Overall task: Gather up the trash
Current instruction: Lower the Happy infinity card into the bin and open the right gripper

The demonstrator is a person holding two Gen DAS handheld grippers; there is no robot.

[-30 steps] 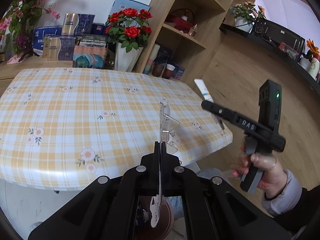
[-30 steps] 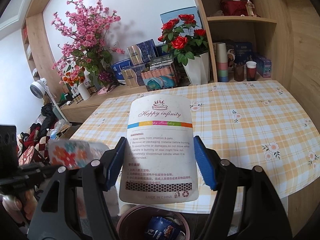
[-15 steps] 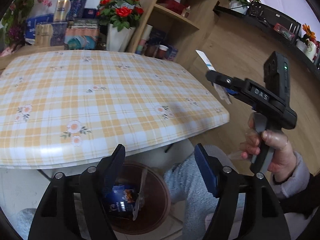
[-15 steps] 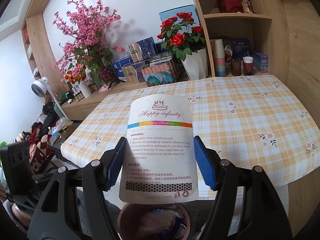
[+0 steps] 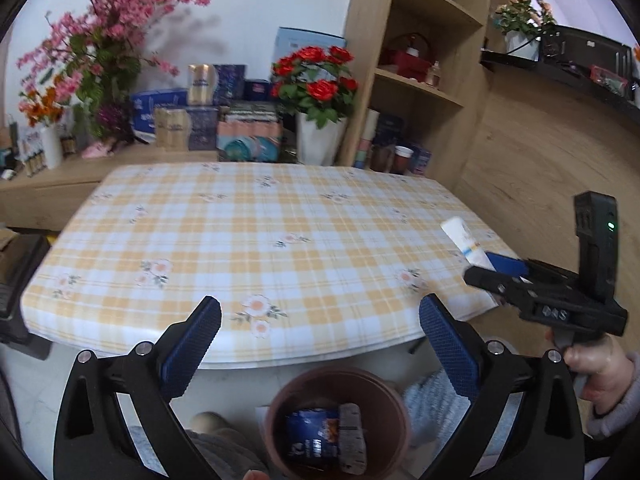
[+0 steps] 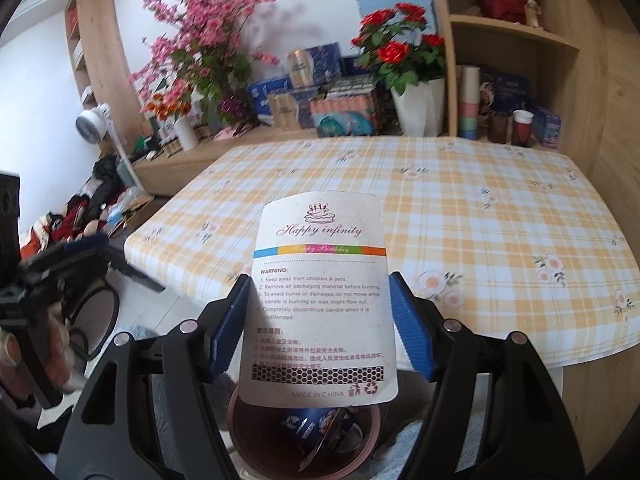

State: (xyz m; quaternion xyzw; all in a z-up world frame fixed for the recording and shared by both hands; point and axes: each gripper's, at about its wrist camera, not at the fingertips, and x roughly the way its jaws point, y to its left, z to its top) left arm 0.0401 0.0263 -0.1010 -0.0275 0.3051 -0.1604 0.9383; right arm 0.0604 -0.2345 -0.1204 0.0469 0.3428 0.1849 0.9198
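White card (image 6: 320,304) pinched in right claw (image 6: 320,326); left claw (image 5: 320,356) opening, empty, above bin (image 5: 384,392).

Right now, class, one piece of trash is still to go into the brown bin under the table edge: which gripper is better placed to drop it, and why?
Right. The right gripper holds the white candle card directly above the bin. The left gripper, jaws opening, has nothing between them.

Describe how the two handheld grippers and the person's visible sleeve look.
Both are black plastic tools. The left gripper has two angled black fingers with ribbed blue pads and silver screws. The right gripper matches; from the side it shows a pistol-style handle, white lettering on its body and an upright black block with a green light. The sleeve is pale grey fleece.
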